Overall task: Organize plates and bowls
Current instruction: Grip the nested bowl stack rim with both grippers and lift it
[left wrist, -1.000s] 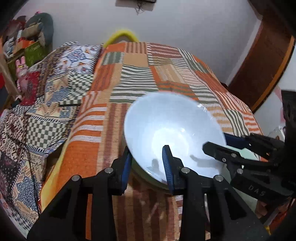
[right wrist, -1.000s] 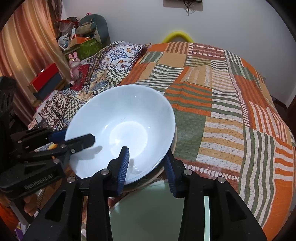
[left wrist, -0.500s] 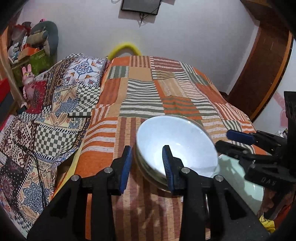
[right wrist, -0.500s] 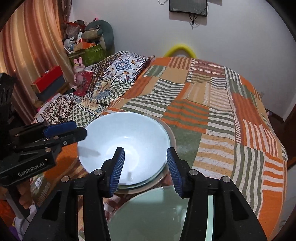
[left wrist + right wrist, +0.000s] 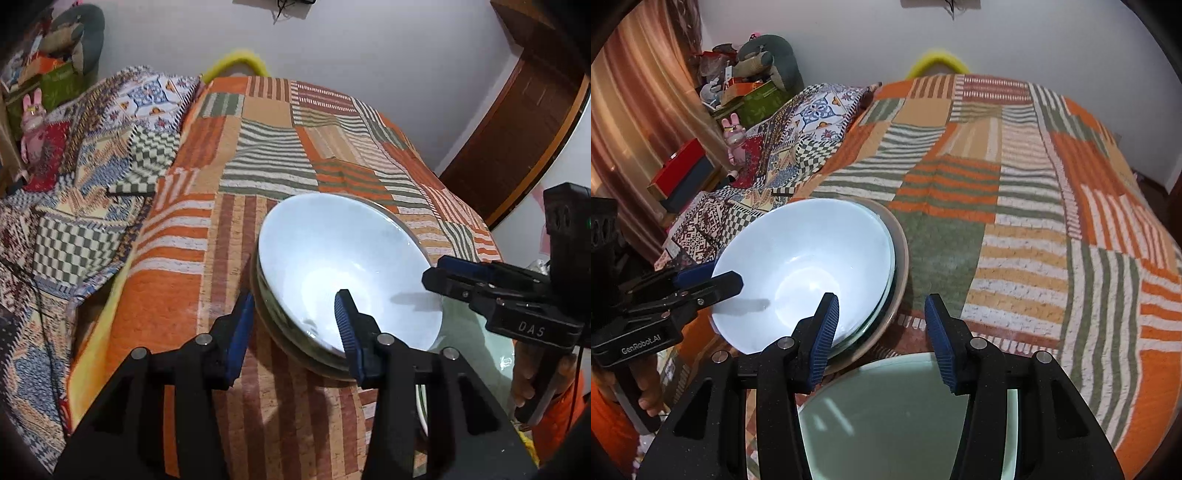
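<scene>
A white bowl (image 5: 343, 266) sits nested on a stack of bowls and a beige plate (image 5: 899, 266) on the patchwork bedspread; it also shows in the right wrist view (image 5: 801, 273). A pale green glass plate (image 5: 897, 417) lies just in front of it, under my right gripper. My left gripper (image 5: 295, 321) is open, its jaws straddling the bowl's near rim without touching. My right gripper (image 5: 882, 332) is open and empty just behind the bowl's right edge. Each gripper shows in the other's view, the right one (image 5: 439, 273) and the left one (image 5: 727, 277), both at the bowl's rim.
The striped orange and green bedspread (image 5: 1015, 206) covers the bed beyond the stack. A patterned quilt (image 5: 85, 184) lies to the left. Boxes and toys (image 5: 738, 99) stand by the curtain. A wooden door (image 5: 517, 122) is at the right.
The bowl was held tilted a second ago; it has been set down onto the stack. Both grippers have opened and drawn back a little from its rim.
</scene>
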